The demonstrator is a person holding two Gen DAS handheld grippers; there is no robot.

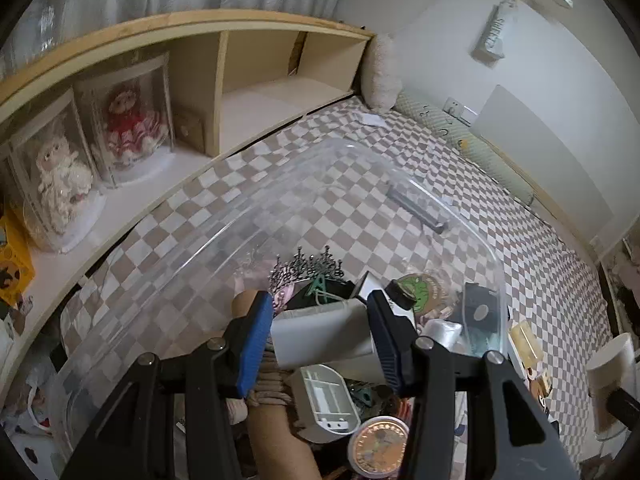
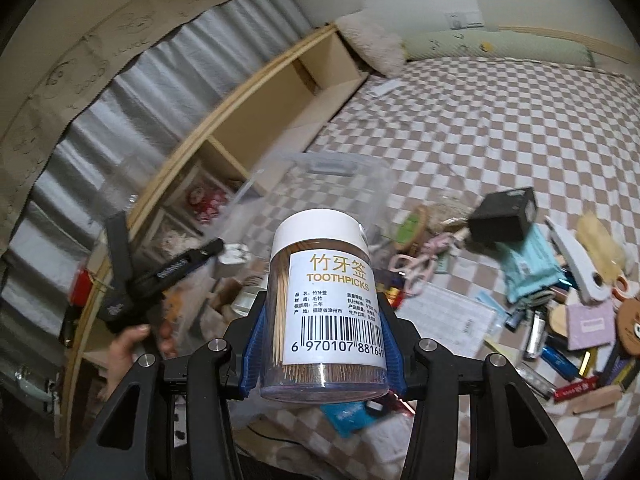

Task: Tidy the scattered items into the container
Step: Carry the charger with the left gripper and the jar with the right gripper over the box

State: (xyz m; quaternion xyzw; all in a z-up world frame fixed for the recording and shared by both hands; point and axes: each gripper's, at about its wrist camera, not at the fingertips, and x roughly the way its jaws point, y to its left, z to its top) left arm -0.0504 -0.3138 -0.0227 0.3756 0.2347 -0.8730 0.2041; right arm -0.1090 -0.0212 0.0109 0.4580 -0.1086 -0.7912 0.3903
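Left wrist view: the left gripper [image 1: 320, 334] hangs over a clear plastic container [image 1: 224, 216], its blue-padded jaws clamped on either side of a pale grey box-shaped item [image 1: 324, 336].
Below the left gripper: the container already holds a heap of things, among them a dark spiky hair ornament [image 1: 306, 266], a white plastic tray piece [image 1: 326, 404] and a gold round tin [image 1: 378, 450].
Ahead of the left gripper: the far half of the container is bare, and the checkered bedspread [image 1: 500, 232] shows through its clear floor.
Right wrist view: the right gripper [image 2: 324, 340] grips a toothpick jar [image 2: 326, 308] low on its body; the jar stands nearly upright with its white lid pointing away from the camera.
Ahead of the right gripper: the container's near wall and handle sit just beyond the jar, slightly to the left.
Right of the right gripper: many items lie scattered on the bedspread, including a black box [image 2: 506, 214], pink scissors [image 2: 414, 266] and a teal pouch [image 2: 528, 264].
Left hand: bare fingers [image 2: 128, 344] show beside the other gripper's handle.
Risk, grey item: released from this height, it may bounce off the heap and over the rim.
Risk, jar: the round, smooth wall is pinched only near its base, so a tilt could let it slip or roll off the pile.
Risk, crowding: both grippers converge on one corner and may knock each other.
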